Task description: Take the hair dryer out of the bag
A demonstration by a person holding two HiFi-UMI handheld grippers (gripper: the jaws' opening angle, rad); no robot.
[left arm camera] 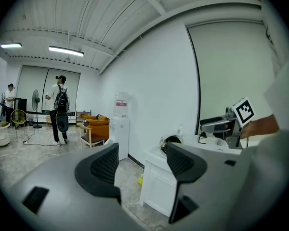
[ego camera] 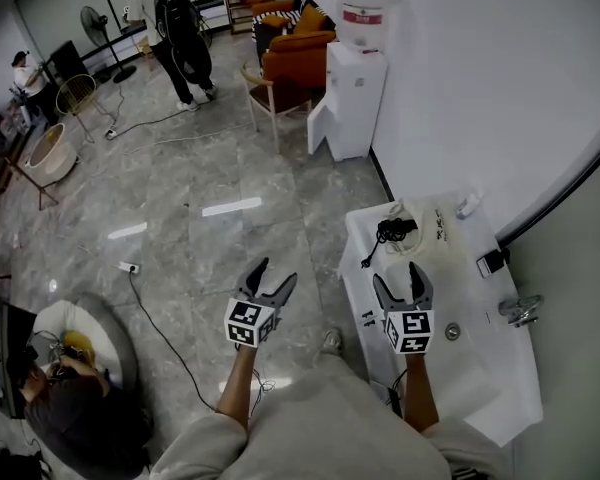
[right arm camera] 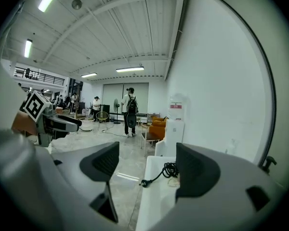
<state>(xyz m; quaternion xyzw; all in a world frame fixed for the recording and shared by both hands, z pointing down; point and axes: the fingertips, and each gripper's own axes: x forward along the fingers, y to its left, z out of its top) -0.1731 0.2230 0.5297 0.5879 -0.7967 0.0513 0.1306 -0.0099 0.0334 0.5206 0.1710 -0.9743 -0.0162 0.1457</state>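
Lying at the far end of the white counter (ego camera: 475, 303), the pale bag (ego camera: 428, 238) sits at about 12 o'clock from the right gripper (ego camera: 397, 276), well ahead of it. A coiled black cord (ego camera: 388, 230) rests on the bag's mouth, and its plug trails over the counter's left edge. The hair dryer's body cannot be made out. The right gripper hovers over the counter's near part with its jaws spread wide and nothing between them. At its 9 o'clock, the left gripper (ego camera: 277, 271) hangs off the counter above the grey floor, its jaws also wide apart and empty. A faucet (ego camera: 520, 310) stands at 3 o'clock from the right gripper, and a small bottle (ego camera: 468, 205) at 1 o'clock from the bag. Farther off, at 11 o'clock, are a water dispenser (ego camera: 352, 78), an orange armchair (ego camera: 298, 53) and a person with a backpack (ego camera: 175, 18).
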